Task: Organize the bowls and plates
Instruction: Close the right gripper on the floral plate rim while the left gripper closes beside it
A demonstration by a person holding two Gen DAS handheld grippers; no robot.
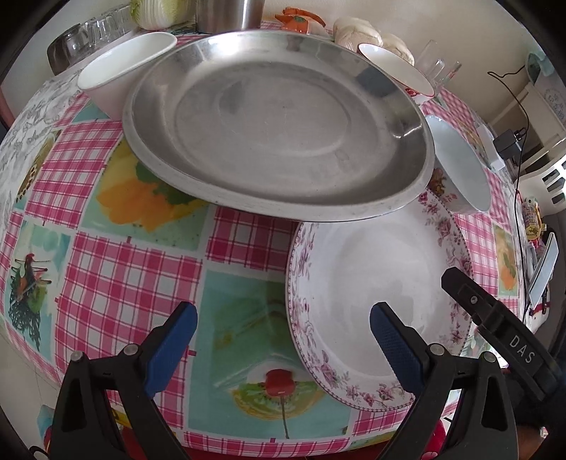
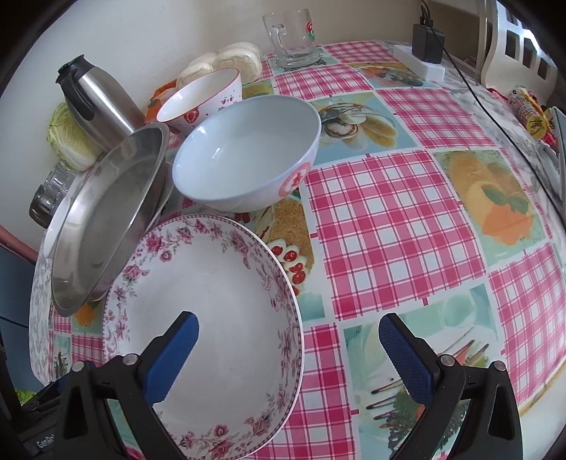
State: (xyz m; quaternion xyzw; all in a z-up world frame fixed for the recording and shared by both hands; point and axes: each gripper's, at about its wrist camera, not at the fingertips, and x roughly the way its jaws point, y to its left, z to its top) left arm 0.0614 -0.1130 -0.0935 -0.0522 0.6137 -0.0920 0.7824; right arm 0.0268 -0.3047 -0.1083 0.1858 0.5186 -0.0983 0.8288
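Note:
A large steel plate (image 1: 276,120) sits tilted in the middle of the table, its near edge overlapping the rim of a white plate with a pink floral border (image 1: 375,283). My left gripper (image 1: 283,325) is open just short of both, its right finger over the floral plate's left rim. The right gripper (image 2: 286,336) is open too, left finger above the floral plate (image 2: 212,311), right finger above bare tablecloth. A light blue bowl (image 2: 247,152) stands behind that plate, with a strawberry-print bowl (image 2: 201,95) further back. A plain white bowl (image 1: 120,67) is at the far left.
Along the wall stand a steel thermos jug (image 2: 95,102), a cabbage (image 2: 70,141), pale dough buns (image 2: 237,60), a glass mug (image 2: 293,39) and drinking glasses (image 1: 102,28). A power strip with adapter (image 2: 428,39) and cable lies far right. The checked tablecloth (image 2: 389,212) spreads to the right.

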